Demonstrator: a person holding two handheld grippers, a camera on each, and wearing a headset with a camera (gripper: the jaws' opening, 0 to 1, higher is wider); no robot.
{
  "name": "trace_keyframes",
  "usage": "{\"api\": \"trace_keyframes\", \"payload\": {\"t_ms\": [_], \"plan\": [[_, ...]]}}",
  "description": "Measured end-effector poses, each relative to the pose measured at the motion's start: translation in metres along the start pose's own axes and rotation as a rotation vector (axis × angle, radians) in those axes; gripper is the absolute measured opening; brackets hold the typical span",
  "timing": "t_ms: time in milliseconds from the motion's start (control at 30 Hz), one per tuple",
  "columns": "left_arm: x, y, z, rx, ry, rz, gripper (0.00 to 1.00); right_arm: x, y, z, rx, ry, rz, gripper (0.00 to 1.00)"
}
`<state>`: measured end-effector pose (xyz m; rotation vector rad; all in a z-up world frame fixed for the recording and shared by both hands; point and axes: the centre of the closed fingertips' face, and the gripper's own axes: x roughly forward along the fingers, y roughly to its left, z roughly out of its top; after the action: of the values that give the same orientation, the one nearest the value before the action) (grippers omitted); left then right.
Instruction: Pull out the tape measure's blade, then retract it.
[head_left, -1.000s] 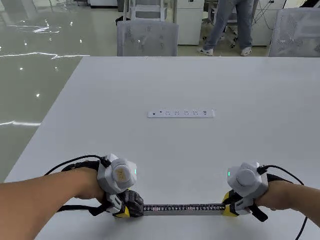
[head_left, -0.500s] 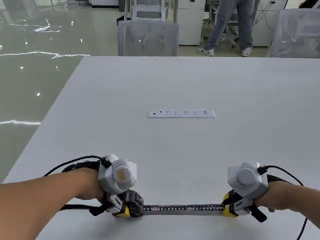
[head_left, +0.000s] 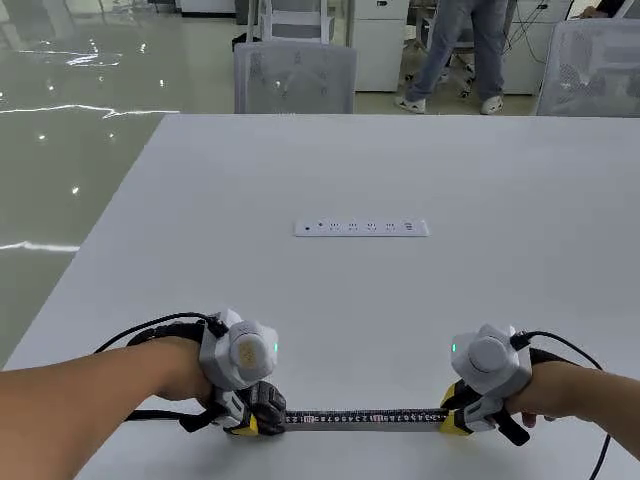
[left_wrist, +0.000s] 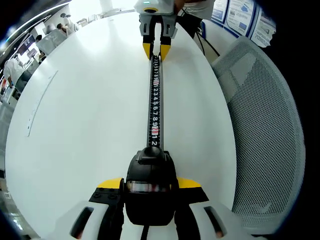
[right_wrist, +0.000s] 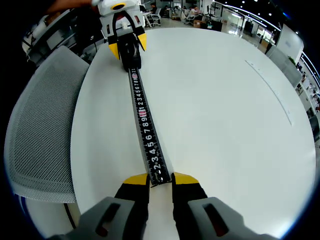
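Fingers of the left gripper are clamping the case; at its 3 o'clock, fingers of the right gripper are pinching the blade tip over the worktop.

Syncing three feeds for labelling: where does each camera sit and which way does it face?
Head view: on the person's head, looking forward and down at the white table; both forearms, left gripper and right gripper show.
Left gripper view: on the left gripper, facing along the blade toward the right gripper; own jaws clamp the tape measure case.
Right gripper view: on the right gripper, facing back toward the left gripper; own jaws pinch the blade's tip.
Shared: both gripper views show the drawn-out blade and a mesh chair.
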<state>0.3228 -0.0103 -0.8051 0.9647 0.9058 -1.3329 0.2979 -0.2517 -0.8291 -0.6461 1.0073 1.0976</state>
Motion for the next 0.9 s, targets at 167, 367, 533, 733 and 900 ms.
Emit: {"api": "trace_keyframes", "payload": {"t_ms": [167,367,533,733,900], "plan": [[-0.001,0.001,-0.001,-0.011,-0.017,0.017,0.36,0.002,0.002,0.003,-0.015,0.005,-0.003,0.19],[-0.01,0.007,-0.009,-0.061,-0.049,0.046,0.41,-0.002,0.004,0.007,0.011,-0.023,-0.008,0.25],[-0.018,0.013,-0.025,-0.151,-0.07,0.083,0.54,-0.01,-0.002,0.009,0.03,-0.063,-0.057,0.27],[-0.022,0.007,-0.035,-0.218,-0.089,0.091,0.65,-0.014,0.0,0.008,0.087,-0.081,-0.062,0.35],[-0.032,0.009,-0.037,-0.312,-0.179,0.132,0.72,-0.019,0.005,0.009,0.143,-0.132,-0.079,0.46]]}}
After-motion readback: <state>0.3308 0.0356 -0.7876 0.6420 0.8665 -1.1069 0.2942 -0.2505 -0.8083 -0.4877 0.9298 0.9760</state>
